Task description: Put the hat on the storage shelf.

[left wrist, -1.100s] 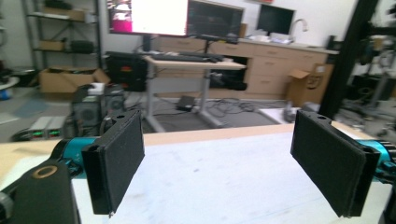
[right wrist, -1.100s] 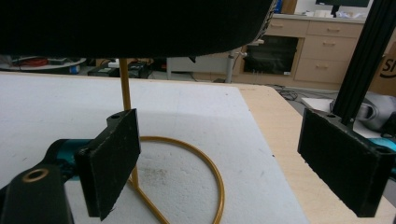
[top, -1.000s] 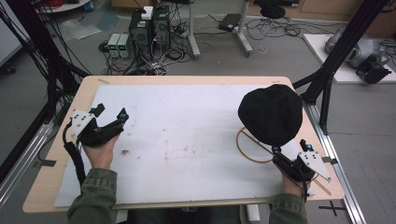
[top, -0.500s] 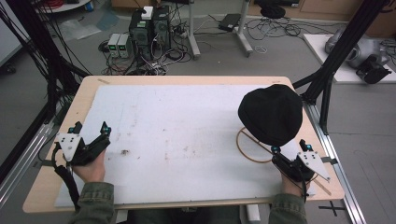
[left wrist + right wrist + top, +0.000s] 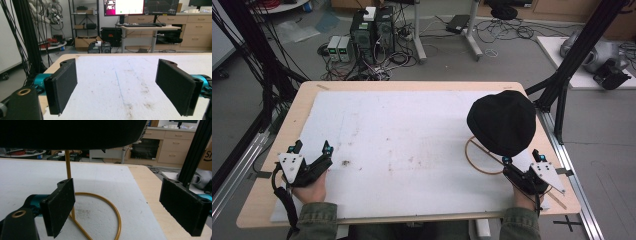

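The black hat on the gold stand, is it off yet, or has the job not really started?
Not started, it seems. The black hat sits on top of its gold stand, so nothing looks done. The right tongs wait open just in front of the stand, holding nothing. The left tongs rest open far across the white mat. Everything is still left.
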A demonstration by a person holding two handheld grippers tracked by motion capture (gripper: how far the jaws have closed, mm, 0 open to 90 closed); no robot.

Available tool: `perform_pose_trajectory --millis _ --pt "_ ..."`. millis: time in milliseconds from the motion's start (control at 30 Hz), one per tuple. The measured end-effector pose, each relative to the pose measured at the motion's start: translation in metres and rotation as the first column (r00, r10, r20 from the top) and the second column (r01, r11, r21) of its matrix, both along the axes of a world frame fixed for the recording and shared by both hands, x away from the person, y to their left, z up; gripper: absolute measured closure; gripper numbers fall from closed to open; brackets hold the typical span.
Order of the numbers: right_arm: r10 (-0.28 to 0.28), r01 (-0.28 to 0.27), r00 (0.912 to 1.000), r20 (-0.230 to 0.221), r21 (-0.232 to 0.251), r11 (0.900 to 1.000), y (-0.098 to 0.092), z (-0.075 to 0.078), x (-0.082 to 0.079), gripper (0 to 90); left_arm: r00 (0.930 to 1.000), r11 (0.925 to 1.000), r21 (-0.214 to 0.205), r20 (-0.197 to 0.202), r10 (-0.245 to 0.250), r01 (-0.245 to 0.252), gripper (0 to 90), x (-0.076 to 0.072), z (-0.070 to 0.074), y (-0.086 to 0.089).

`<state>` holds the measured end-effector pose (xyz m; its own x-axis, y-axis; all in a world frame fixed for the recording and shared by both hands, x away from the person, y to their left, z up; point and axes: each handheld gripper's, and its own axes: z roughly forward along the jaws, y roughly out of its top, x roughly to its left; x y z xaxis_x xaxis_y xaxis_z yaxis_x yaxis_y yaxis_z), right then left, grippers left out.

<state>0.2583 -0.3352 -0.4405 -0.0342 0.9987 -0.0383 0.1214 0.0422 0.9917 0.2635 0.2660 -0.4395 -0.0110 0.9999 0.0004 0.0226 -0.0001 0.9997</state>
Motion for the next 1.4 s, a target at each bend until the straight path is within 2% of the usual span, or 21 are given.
perform_pose_trajectory --millis 367,733,967,1400 --pt "0.003 -0.003 1.0 0.002 -0.001 1.0 0.0001 0.0001 0.0001 12.4 1.0 1.0 -0.002 -0.008 0.006 -0.006 17.8 -0.0005 -0.0017 0.0009" --pt "0.007 -0.007 1.0 0.002 0.005 1.0 0.0009 0.0004 0.0001 12.4 0.9999 0.9999 -0.007 -0.012 -0.01 0.009 17.8 -0.0006 -0.0025 0.0" --pt "0.008 -0.008 1.0 -0.001 0.005 1.0 0.0007 0.0005 -0.0002 12.4 0.9998 0.9998 0.003 -0.012 -0.017 0.017 17.8 -0.0011 -0.0022 -0.0019" --pt "0.007 -0.007 1.0 0.002 0.004 1.0 0.0003 0.0003 0.0001 12.4 1.0 1.0 0.004 -0.001 0.008 -0.008 18.9 0.0019 -0.0007 -0.0005"
